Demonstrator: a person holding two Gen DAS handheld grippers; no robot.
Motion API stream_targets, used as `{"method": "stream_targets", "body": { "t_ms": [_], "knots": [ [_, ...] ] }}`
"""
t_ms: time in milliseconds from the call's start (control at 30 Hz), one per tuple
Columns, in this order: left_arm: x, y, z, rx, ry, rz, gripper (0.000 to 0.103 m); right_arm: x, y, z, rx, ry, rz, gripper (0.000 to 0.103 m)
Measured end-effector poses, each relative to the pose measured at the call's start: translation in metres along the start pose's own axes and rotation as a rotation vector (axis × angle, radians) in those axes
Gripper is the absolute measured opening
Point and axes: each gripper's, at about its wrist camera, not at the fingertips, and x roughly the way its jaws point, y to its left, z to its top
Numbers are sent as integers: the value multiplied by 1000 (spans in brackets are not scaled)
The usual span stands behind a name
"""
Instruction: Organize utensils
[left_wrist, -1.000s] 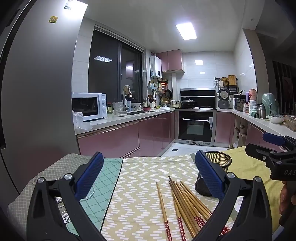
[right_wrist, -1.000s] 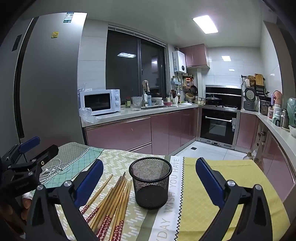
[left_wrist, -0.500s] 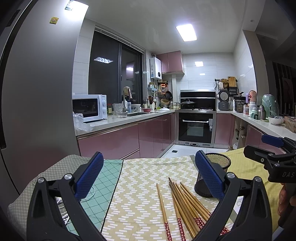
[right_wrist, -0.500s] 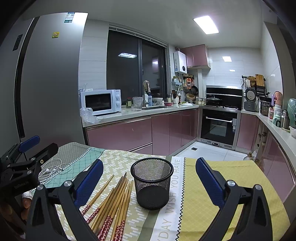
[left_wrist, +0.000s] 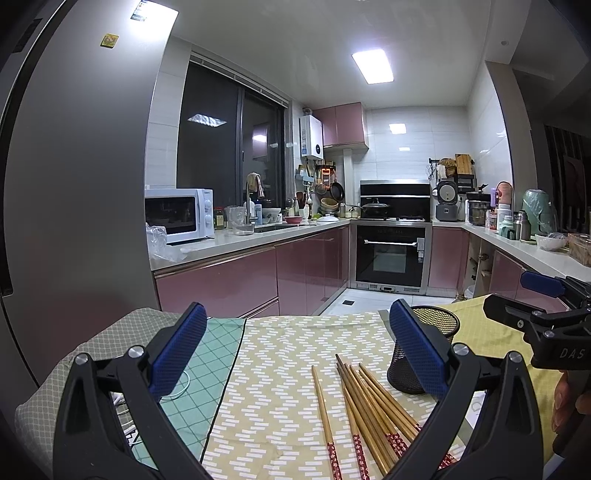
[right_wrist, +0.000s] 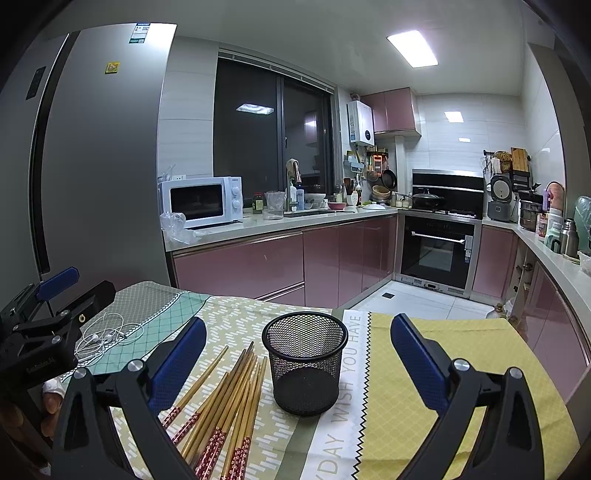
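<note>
Several chopsticks (right_wrist: 221, 406) are shown loose beside the empty mesh holder (right_wrist: 304, 365) on the worktop (right_wrist: 443, 369); one should be pinched mid-shaft, both grippers' fingers (left_wrist: 177, 347) being spread empty.

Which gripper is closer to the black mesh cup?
Right. The black mesh cup sits between the right gripper fingers; it is right of the left gripper, behind one finger.

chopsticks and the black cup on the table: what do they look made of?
Chopsticks: likely bamboo or wood, with a tan, slightly glossy finish and red patterned handle ends that look painted or lacquered. Black cup: probably metal wire mesh, matte black; the wall is see-through netting with solid bands at rim and base. Plastic can't be ruled out.
</note>
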Motion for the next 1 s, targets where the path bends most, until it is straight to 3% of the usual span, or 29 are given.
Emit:
{"method": "stream_targets", "body": {
  "t_ms": [1000],
  "knots": [
    [-4, -2, -3, -3, -2, 1, 98, -2, -1, -2, 5, 2, -1, 97]
  ]
}}
